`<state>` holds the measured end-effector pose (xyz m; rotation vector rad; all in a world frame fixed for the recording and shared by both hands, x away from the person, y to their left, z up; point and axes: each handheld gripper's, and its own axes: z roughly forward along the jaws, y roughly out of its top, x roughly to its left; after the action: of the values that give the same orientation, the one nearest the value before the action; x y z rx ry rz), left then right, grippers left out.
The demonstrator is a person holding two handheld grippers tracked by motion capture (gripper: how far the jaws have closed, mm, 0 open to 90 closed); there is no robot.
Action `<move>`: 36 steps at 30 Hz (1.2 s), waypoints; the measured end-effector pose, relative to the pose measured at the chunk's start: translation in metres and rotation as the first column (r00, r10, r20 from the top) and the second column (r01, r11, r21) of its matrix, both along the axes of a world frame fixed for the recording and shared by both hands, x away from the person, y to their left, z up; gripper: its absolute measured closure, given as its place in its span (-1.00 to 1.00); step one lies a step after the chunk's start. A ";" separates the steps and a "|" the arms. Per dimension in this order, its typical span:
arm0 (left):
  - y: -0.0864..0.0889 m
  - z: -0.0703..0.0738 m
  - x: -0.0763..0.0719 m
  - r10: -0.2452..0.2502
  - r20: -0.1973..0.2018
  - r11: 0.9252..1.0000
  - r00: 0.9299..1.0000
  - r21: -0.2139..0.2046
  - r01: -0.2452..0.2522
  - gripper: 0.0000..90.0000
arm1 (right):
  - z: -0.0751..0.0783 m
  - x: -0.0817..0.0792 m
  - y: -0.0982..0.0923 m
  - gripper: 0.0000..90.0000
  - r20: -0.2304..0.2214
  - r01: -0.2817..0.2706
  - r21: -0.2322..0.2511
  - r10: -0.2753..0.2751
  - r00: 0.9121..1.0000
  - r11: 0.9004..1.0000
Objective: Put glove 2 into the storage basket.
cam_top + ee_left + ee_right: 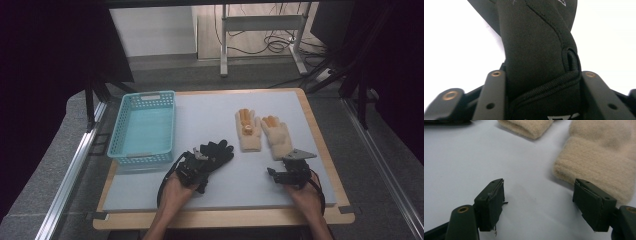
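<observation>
Grab step: left claw [200, 165] clamped on black glove [216, 151] cuff, lower centre – right claw [289, 172] wide open, empty – next prob. lift toward basket [143, 127], upper left.

We see the basket [144, 129] at the table's [210, 192] left, the black gloves [216, 151] just right of it, and the two knitted gloves [262, 132] side by side further right.

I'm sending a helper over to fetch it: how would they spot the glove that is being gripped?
On the pale mat covering the table, look just right of the turquoise basket, near the front edge. There lies a black glove, its cuff pinched in the left gripper. The two gloves farther right are cream with orange fingertips; this one is all black.
</observation>
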<state>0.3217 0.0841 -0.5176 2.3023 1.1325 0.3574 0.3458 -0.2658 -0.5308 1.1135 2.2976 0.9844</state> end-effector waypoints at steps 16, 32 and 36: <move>0.002 0.043 0.014 0.017 0.058 0.999 0.998 -0.031 -0.015 0.38 | 0.000 0.000 0.000 -0.46 -0.002 -0.002 0.001 0.002 1.000 1.000; 0.024 0.086 0.036 0.069 0.094 0.996 0.993 -0.057 -0.064 0.36 | 0.000 0.000 0.000 -0.48 -0.004 -0.004 0.002 0.004 1.000 1.000; 0.034 0.095 0.042 0.091 0.099 0.994 0.991 -0.064 -0.085 0.36 | 0.000 0.000 0.000 -0.48 -0.004 -0.005 0.002 0.005 1.000 1.000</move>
<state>0.3632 0.1184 -0.4231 2.1619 1.1804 0.4633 0.3459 -0.2658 -0.5308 1.1123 2.3045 0.9870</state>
